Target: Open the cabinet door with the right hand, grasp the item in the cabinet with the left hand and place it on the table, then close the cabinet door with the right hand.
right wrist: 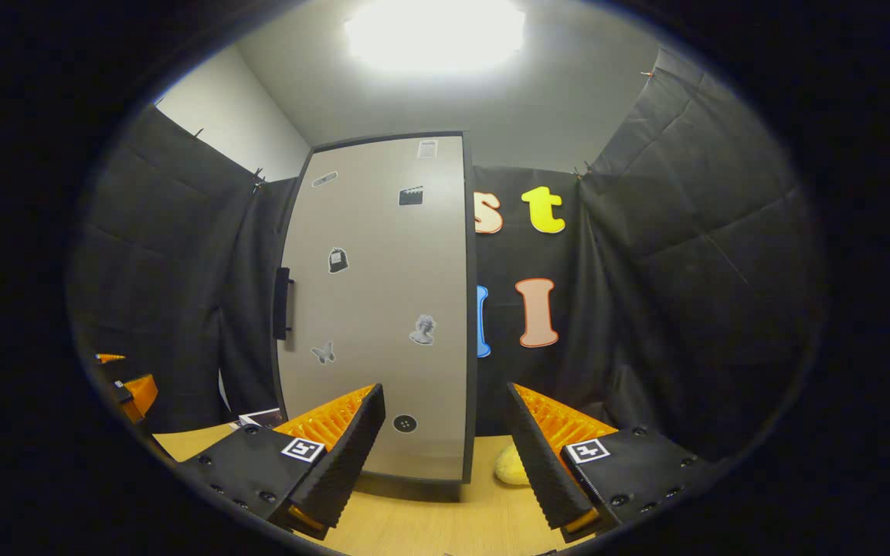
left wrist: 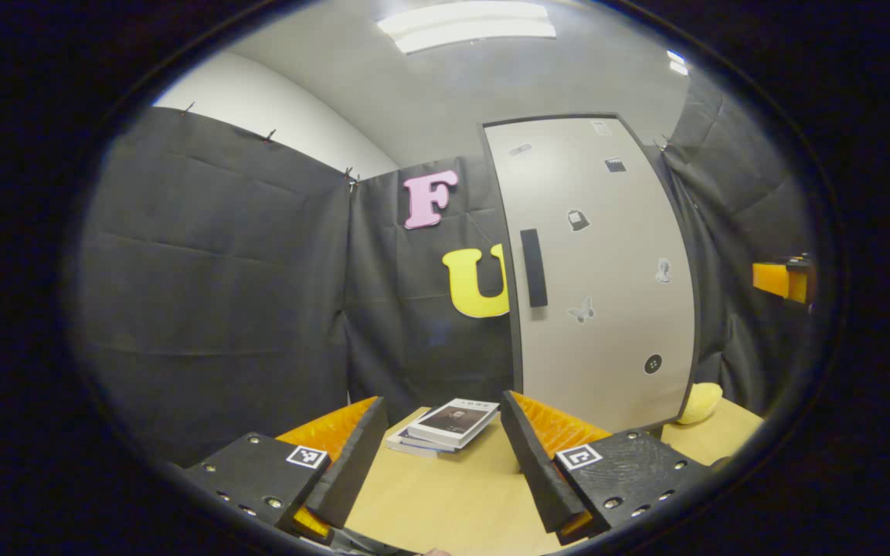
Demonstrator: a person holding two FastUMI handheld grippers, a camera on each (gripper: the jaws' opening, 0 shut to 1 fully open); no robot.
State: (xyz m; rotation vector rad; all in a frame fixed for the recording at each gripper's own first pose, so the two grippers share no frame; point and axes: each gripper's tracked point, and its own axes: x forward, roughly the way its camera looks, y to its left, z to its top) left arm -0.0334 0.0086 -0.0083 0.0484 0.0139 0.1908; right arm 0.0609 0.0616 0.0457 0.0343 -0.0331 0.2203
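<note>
So, cabinet (left wrist: 599,270) stands upright on the desk (left wrist: 453,494), long axis vertical, a tall narrow box w/ a flat, smooth light-grey door in a dark frame; door is closed flush. Its handle (left wrist: 534,268) is a dark vertical bar at mid-height on the door's left edge, seen face-on in left gripper view and side-on, sticking out from the edge, in right gripper view. Small flat stickers are scattered over the door, plus a round dark button-like disc (left wrist: 653,364) low down. Item inside is hidden behind the door, can't tell what it is. Left gripper (left wrist: 439,455) hangs over the desk w/ jaws spread wide, nothing between them; fingers are wedge-shaped w/ ribbed inner faces. Right gripper (right wrist: 445,452) faces the cabinet front, jaws also wide apart and empty, not touching door or handle. Desk is pale wood-grain, matte. Stack of books (left wrist: 445,428) lies flat on the desk left of the cabinet base, glossy cover on top. Soft yellow rounded lump (left wrist: 698,403) sits on the desk just beside the cabinet's right bottom corner. Booth walls are creased black cloth.
</note>
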